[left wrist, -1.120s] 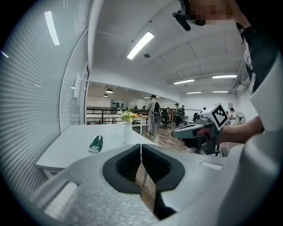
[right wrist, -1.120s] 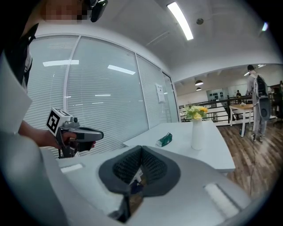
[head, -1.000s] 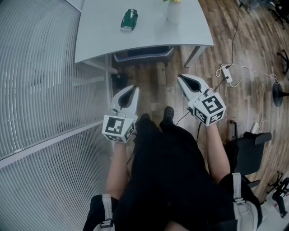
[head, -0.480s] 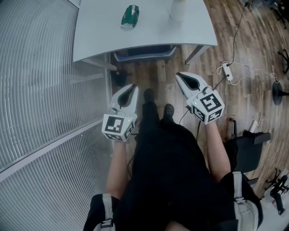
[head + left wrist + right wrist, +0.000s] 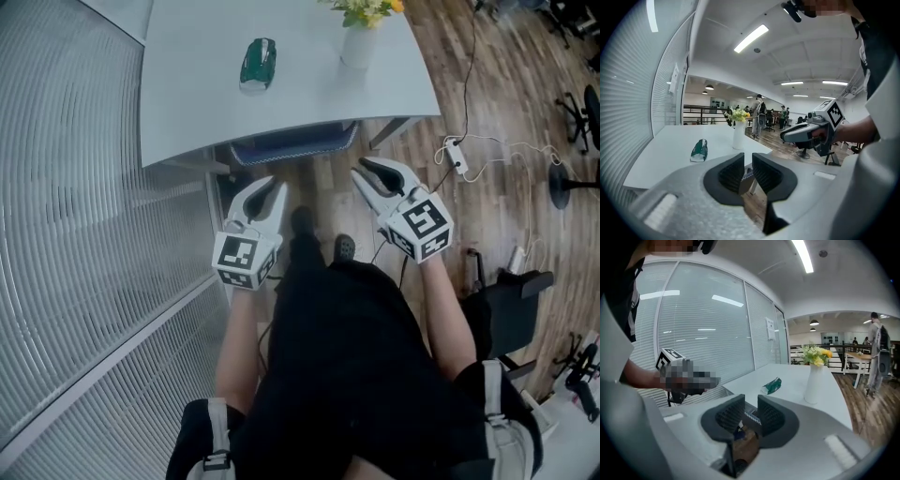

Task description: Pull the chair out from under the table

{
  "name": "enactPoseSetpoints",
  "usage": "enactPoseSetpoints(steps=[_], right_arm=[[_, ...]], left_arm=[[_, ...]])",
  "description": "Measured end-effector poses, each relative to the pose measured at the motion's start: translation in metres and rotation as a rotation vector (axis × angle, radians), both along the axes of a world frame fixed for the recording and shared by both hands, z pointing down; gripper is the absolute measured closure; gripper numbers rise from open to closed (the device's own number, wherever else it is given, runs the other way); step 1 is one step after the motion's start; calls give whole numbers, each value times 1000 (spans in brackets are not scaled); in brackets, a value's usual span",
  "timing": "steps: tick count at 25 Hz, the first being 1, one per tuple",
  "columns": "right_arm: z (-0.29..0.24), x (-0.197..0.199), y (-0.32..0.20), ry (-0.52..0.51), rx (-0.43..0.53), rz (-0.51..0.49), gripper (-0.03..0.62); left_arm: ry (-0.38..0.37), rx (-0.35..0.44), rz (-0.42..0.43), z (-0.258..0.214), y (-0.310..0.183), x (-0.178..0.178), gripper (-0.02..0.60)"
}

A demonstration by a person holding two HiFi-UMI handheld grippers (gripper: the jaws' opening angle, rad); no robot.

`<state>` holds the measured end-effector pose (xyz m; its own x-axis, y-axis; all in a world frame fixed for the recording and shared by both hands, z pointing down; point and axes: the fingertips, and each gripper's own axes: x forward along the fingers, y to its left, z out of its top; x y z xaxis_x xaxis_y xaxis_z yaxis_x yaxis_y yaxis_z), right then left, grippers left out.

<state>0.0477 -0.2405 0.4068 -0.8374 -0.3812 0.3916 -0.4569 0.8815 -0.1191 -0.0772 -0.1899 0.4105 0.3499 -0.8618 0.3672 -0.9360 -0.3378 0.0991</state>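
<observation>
The chair (image 5: 291, 142) is tucked under the pale table (image 5: 187, 112); only the dark top edge of its backrest shows at the table's near edge. My left gripper (image 5: 265, 192) hovers just short of that edge. Its jaws are opening, with a narrow gap and nothing between them. My right gripper (image 5: 370, 172) is held a little nearer to the table, to the right of the chair's edge. Its jaws are also opening, wider, and empty. In the left gripper view the left gripper (image 5: 748, 161) frames the chair's stitched edge (image 5: 747, 177). The right gripper (image 5: 751, 405) shows the same chair edge (image 5: 751, 417).
A green packet (image 5: 257, 64) and a white vase with flowers (image 5: 359, 42) stand on the table. A glass wall with blinds (image 5: 75, 234) runs along the left. A power strip with cables (image 5: 455, 155) lies on the wooden floor at the right, near a black office chair (image 5: 511, 300).
Both grippers have moved forward toward the table and the chair's backrest. Their jaws, shut before, now stand apart, the right wider than the left.
</observation>
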Motion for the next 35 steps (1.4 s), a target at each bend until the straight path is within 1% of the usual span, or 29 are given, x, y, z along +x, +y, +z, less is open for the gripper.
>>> enactPoseSetpoints(steps=[2, 5, 10, 16, 19, 24, 28, 35], right_arm=[[4, -11, -7, 22, -2, 0, 517], [15, -30, -16, 58, -6, -9, 510], [36, -58, -26, 127, 5, -28, 476], [65, -78, -34, 225, 3, -65, 470], [81, -87, -34, 269, -9, -88, 468], [103, -98, -34, 327, -2, -111, 468], [120, -105, -37, 391, 21, -138, 468], [149, -114, -37, 495, 61, -194, 461]], left_arm=[[-3, -12, 22, 5, -11, -8, 526], [-9, -26, 47, 14, -27, -23, 526], [-20, -60, 99, 35, -46, -43, 508], [-71, -112, 177, 65, -59, -53, 485], [-89, -125, 219, 77, -66, -56, 469], [-137, -178, 301, 105, -69, -55, 436], [-174, -209, 350, 125, -70, -55, 426], [-205, -226, 413, 148, -73, -54, 426]])
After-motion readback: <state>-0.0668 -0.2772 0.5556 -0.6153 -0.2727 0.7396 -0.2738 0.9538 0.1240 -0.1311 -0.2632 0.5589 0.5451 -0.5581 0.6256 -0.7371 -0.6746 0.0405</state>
